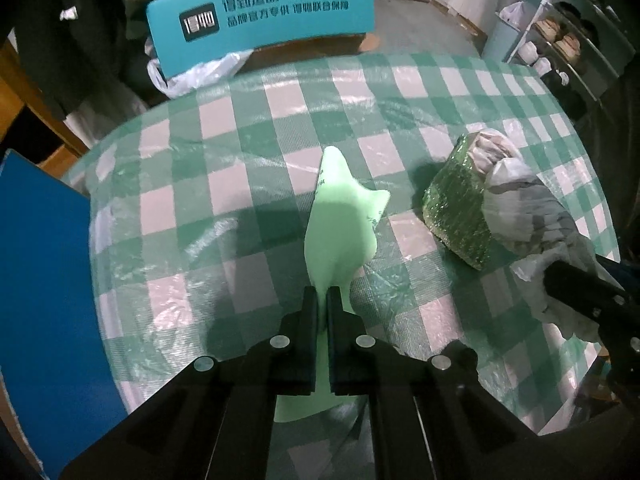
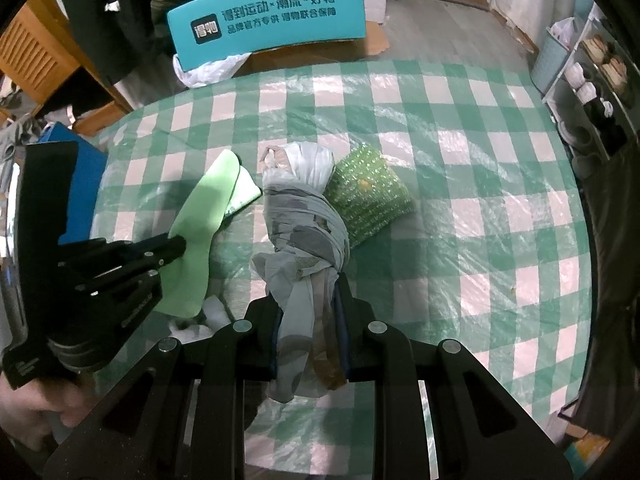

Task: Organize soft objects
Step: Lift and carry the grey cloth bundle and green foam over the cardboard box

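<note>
My left gripper (image 1: pixel 321 296) is shut on a light green foam sheet (image 1: pixel 340 220) and holds it on edge above the checked tablecloth (image 1: pixel 224 152). The sheet also shows in the right wrist view (image 2: pixel 196 220), with the left gripper (image 2: pixel 180 246) clamped on its side. My right gripper (image 2: pixel 307 300) is shut on the tail of a knotted grey-white plastic bag bundle (image 2: pixel 304 208). The bundle lies against a green sparkly cushion (image 2: pixel 370 196). In the left wrist view the cushion (image 1: pixel 460 208) and bundle (image 1: pixel 520 208) sit at right, with the right gripper's fingers (image 1: pixel 576 292) on the bundle.
A teal box with Chinese print (image 1: pixel 260 12) stands past the table's far edge, with a white plastic bag (image 1: pixel 196 76) beside it. A blue panel (image 1: pixel 40 280) stands at the left. Shelves with shoes (image 1: pixel 560 40) stand at the far right. A wooden cabinet (image 2: pixel 36 56) is far left.
</note>
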A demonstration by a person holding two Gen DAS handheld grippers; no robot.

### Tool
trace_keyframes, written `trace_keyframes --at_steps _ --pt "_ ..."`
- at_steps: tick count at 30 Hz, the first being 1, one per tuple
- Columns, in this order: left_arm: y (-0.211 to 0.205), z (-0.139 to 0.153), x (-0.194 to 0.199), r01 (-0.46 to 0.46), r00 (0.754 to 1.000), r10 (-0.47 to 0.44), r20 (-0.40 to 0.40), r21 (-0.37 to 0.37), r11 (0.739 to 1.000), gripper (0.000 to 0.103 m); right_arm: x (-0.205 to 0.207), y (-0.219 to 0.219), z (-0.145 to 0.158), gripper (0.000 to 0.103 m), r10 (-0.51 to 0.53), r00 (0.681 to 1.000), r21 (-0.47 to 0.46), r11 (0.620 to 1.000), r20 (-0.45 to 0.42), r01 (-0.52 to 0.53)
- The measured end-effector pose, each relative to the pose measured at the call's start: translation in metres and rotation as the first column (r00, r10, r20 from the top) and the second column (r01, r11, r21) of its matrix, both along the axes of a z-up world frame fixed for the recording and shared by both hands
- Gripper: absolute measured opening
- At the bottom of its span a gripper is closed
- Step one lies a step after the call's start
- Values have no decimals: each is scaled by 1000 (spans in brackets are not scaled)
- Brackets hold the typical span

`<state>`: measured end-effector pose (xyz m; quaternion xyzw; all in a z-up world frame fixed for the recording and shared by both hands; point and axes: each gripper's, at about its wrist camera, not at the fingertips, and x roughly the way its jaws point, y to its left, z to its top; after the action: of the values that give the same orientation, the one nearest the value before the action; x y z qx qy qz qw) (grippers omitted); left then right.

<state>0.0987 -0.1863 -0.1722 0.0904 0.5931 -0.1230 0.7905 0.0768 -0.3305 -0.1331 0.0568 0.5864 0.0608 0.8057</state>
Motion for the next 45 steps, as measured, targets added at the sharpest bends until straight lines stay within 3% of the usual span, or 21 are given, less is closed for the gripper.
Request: trace_keyframes --at_steps 15,45 --pt "19 44 -12 -12 994 9 113 22 1000 4 -8 13 25 20 31 998 -9 1000 52 -30" --pt "85 120 -49 -102 962 90 257 33 994 4 -30 67 86 20 152 972 -15 988 180 -152"
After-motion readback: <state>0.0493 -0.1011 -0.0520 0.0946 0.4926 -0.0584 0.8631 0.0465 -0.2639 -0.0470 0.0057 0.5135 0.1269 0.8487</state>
